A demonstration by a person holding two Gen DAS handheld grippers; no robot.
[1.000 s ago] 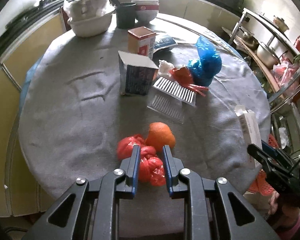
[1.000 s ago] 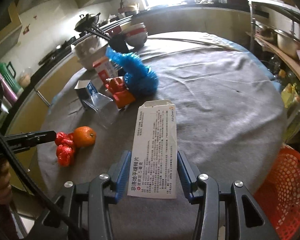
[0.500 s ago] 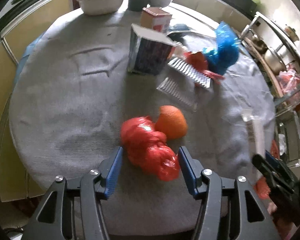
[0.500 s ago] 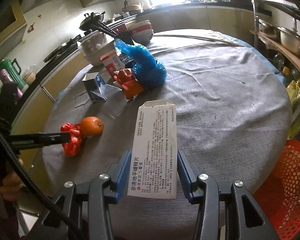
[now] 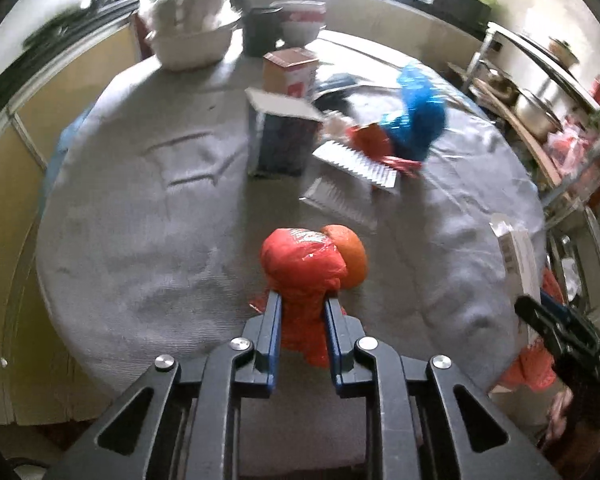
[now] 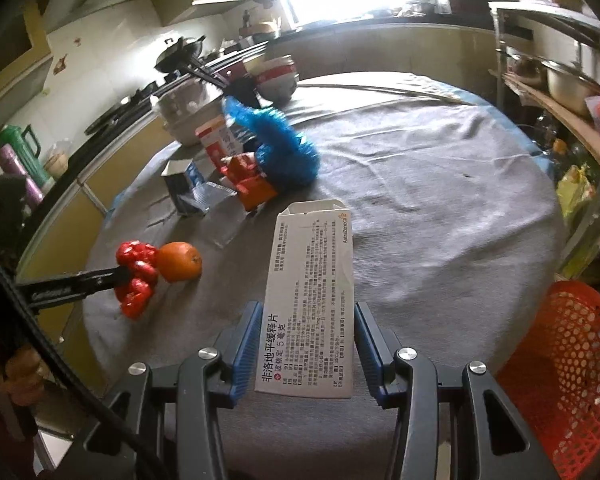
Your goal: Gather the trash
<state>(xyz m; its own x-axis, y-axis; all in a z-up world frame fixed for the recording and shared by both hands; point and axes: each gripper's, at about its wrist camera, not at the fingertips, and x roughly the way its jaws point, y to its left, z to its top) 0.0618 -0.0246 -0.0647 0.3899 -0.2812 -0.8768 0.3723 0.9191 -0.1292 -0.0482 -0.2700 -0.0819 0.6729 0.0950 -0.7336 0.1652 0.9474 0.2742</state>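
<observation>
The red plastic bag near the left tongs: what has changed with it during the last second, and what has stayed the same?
The left tongs, open around the red plastic bag half a second ago, have closed on it; its lower end hangs between the fingers. The orange stays beside the bag on the table. The right tongs keep holding the white medicine box, unmoved.

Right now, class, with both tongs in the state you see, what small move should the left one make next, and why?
Probably lift. The left tongs look shut on the red plastic bag, which rests against the orange on the grey cloth. Raising it slightly should free it before carrying it toward the red basket.
</observation>
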